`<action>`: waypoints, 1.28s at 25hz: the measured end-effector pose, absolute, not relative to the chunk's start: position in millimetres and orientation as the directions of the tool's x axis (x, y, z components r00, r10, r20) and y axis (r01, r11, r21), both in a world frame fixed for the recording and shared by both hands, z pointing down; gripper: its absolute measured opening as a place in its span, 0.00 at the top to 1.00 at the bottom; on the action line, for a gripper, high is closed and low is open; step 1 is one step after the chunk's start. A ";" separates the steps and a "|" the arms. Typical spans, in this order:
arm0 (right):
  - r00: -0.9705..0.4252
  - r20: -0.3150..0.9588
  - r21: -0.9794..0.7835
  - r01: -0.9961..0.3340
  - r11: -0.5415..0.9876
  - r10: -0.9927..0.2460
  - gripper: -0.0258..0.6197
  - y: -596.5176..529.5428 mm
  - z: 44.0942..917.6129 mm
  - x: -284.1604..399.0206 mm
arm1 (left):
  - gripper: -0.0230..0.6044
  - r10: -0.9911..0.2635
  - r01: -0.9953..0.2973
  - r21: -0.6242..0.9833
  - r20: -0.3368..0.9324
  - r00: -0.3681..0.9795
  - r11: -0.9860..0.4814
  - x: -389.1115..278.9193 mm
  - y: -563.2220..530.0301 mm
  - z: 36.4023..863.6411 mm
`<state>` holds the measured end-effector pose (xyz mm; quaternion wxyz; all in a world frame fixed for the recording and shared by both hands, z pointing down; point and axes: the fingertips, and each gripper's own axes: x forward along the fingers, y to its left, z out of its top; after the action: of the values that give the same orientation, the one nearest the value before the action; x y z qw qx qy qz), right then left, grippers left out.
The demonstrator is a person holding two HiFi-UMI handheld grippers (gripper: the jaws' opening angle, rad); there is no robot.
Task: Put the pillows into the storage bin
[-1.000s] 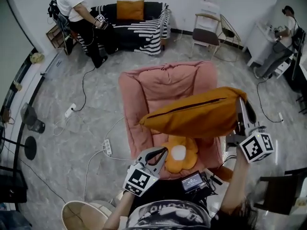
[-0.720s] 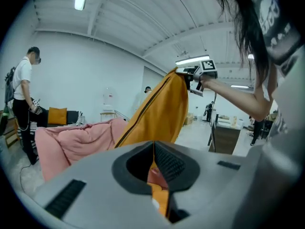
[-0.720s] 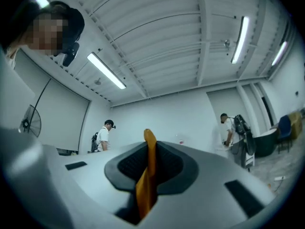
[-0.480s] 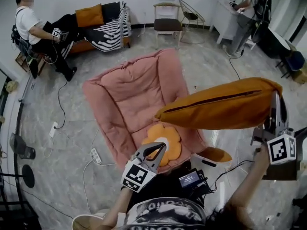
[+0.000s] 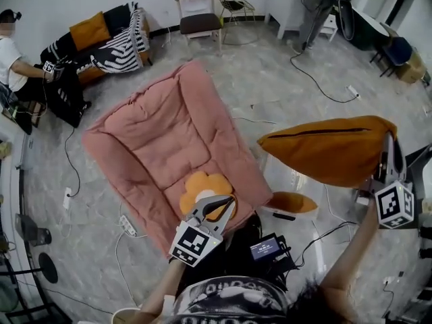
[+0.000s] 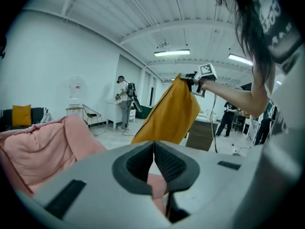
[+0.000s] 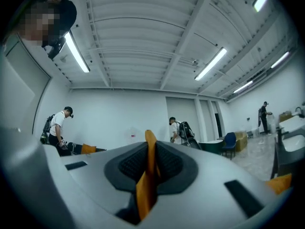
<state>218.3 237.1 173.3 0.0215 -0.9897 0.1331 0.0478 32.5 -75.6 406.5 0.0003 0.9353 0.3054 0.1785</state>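
My right gripper (image 5: pixel 387 155) is shut on an edge of a big orange pillow (image 5: pixel 331 150), which hangs in the air over the grey floor, right of the pink floor cushion (image 5: pixel 162 137). In the right gripper view a strip of the pillow's orange fabric (image 7: pixel 147 175) is pinched between the pads. An orange flower-shaped pillow (image 5: pixel 199 189) lies on the pink cushion's near end. Just beside it my left gripper (image 5: pixel 226 204) is shut and empty. The left gripper view shows the hanging pillow (image 6: pixel 169 113) ahead. I cannot make out a storage bin for certain.
A small orange cushion on a white base (image 5: pixel 291 203) lies on the floor below the held pillow. Cables and a power strip (image 5: pixel 127 225) run across the floor. A sofa (image 5: pixel 101 36) with a seated person (image 5: pixel 13 63) is far left, chairs (image 5: pixel 199 15) at the back.
The right gripper has carried the orange pillow rightward, off the pink cushion and over bare floor. The whole view has swung, and the left gripper has stayed by the flower pillow.
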 end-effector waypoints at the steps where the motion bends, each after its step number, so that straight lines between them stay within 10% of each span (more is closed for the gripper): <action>1: 0.966 -0.082 -0.032 -0.248 -0.968 -0.245 0.90 248.3 183.9 225.8 | 0.94 0.575 0.576 0.109 0.340 0.744 -0.810 38.0 -69.0 407.1; 21: 0.908 0.386 -0.179 -0.098 -0.979 -0.161 0.90 398.7 491.6 366.1 | 0.94 0.555 0.573 0.137 0.505 0.661 -0.808 140.9 53.3 454.3; 32: 0.743 0.658 -0.320 0.131 -0.938 -0.120 0.91 423.9 690.7 307.1 | 0.94 0.559 0.592 0.140 0.549 0.621 -0.794 175.4 78.8 483.6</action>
<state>307.1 423.9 690.7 0.1756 -0.9169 -0.0029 -0.3583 175.4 78.8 483.6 -0.0275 0.8997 0.3199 0.2955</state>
